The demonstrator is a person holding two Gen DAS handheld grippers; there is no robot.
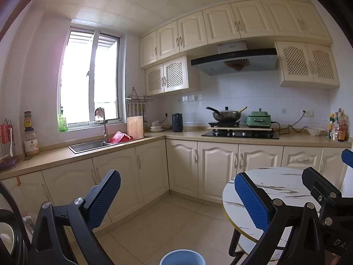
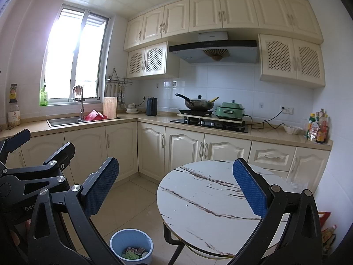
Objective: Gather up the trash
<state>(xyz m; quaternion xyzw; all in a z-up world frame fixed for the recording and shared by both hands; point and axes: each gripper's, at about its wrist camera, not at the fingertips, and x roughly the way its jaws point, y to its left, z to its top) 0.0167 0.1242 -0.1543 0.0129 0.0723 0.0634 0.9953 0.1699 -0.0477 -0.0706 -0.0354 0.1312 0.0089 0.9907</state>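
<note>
Apparently the collecting is close to done, judging by how things lie. Farthest left in the right wrist view, the left gripper (image 2: pixel 44 145) is held raised beside its partner, jaws spread and nothing between them; its own camera shows the same wide gap. Next comes the pale blue waste bin (image 2: pixel 131 246), standing on the tiled floor just beside the table's dark legs, probably put there so scraps need only a short drop. Small wrappers and bits of packaging (image 2: pixel 133 252) lie in its bottom, though they are too small to name with confidence. Right of that, the round marble-patterned table (image 2: pixel 198 198) looks nearly bare, with only a few pale specks on it. The right gripper (image 2: pixel 175 184) hangs above the table with its blue pads parted and empty, both tools lifted well clear of the surface, which reads as a resting pose rather than a reach.
</note>
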